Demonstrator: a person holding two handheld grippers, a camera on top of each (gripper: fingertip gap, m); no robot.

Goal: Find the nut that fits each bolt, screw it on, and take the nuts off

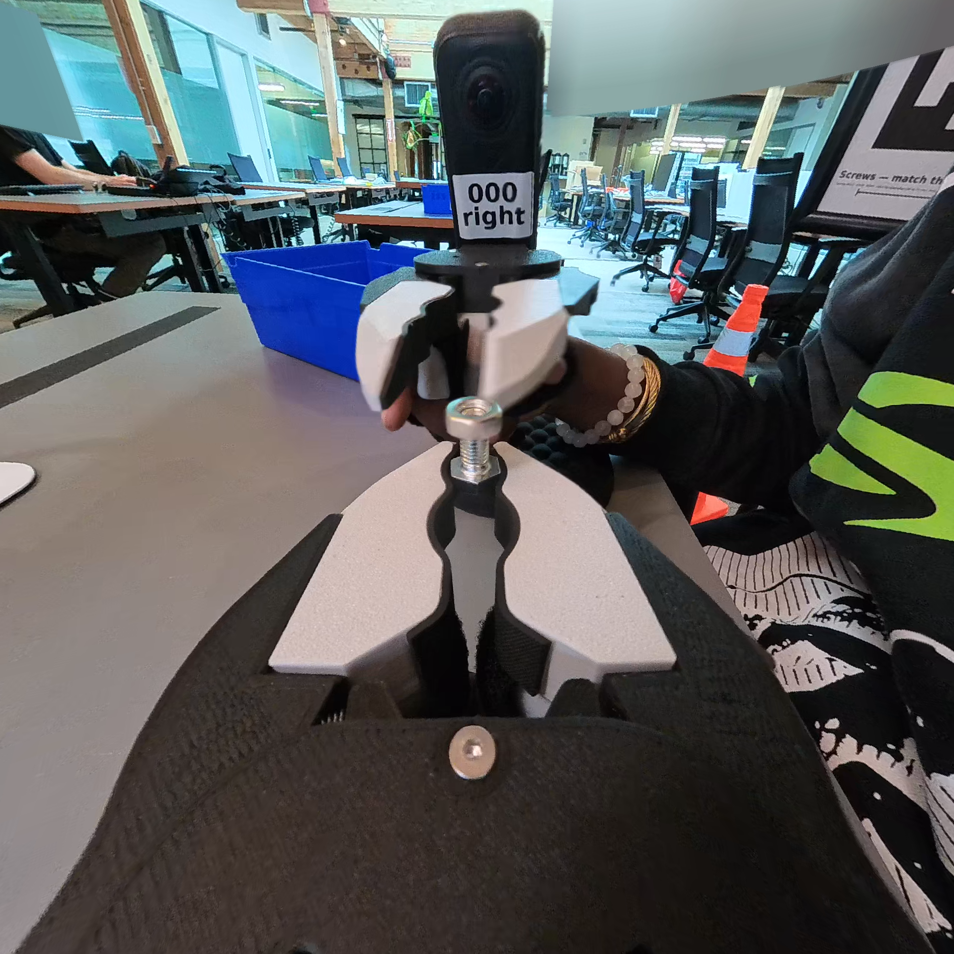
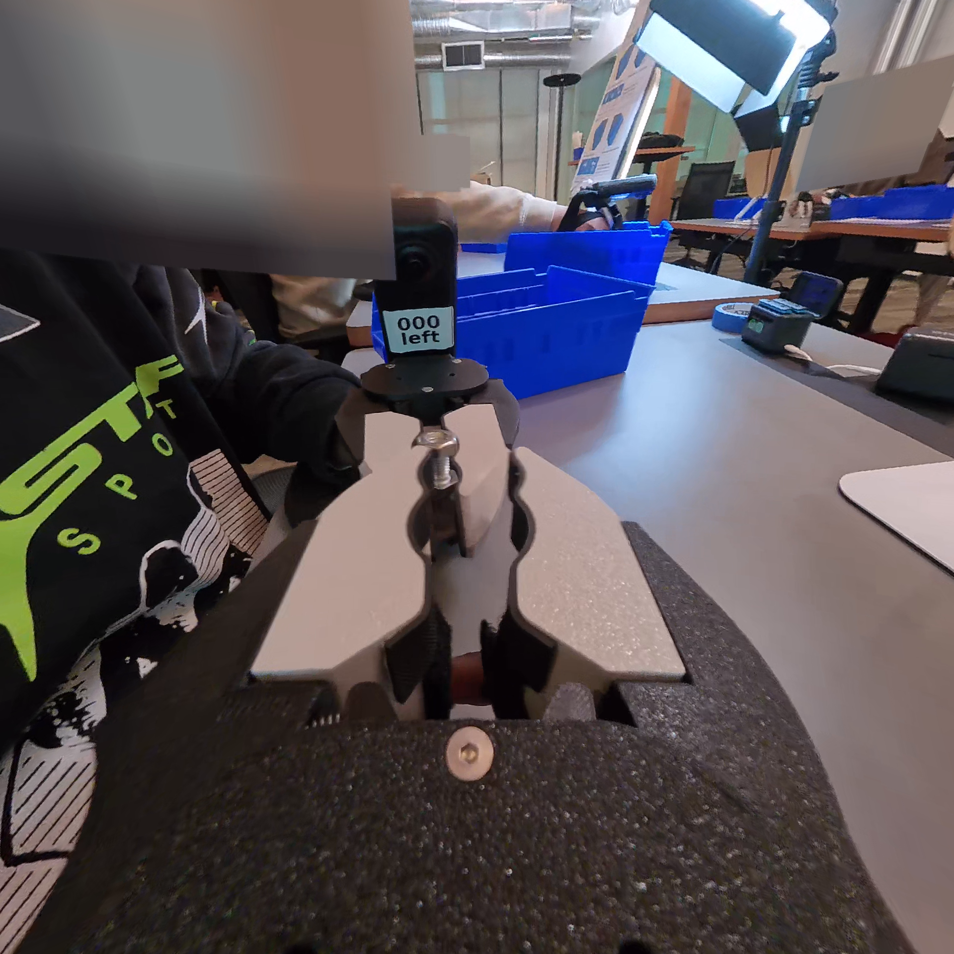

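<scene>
Grey table (image 1: 155, 464), blue bin (image 1: 304, 304) at upper middle, open office behind. Left gripper (image 1: 472, 464) clamped on bolt (image 1: 474, 457) bearing nut (image 1: 473, 415); right gripper (image 2: 467, 480) narrowly parted, empty.

Two wrist views facing each other, close, sharing the bolt (image 1: 473, 459), grey table (image 1: 155, 464)

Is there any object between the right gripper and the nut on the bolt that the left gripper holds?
Nothing visible. The left gripper grips the bolt by its head; the nut sits at its tip, facing the open right gripper.
</scene>
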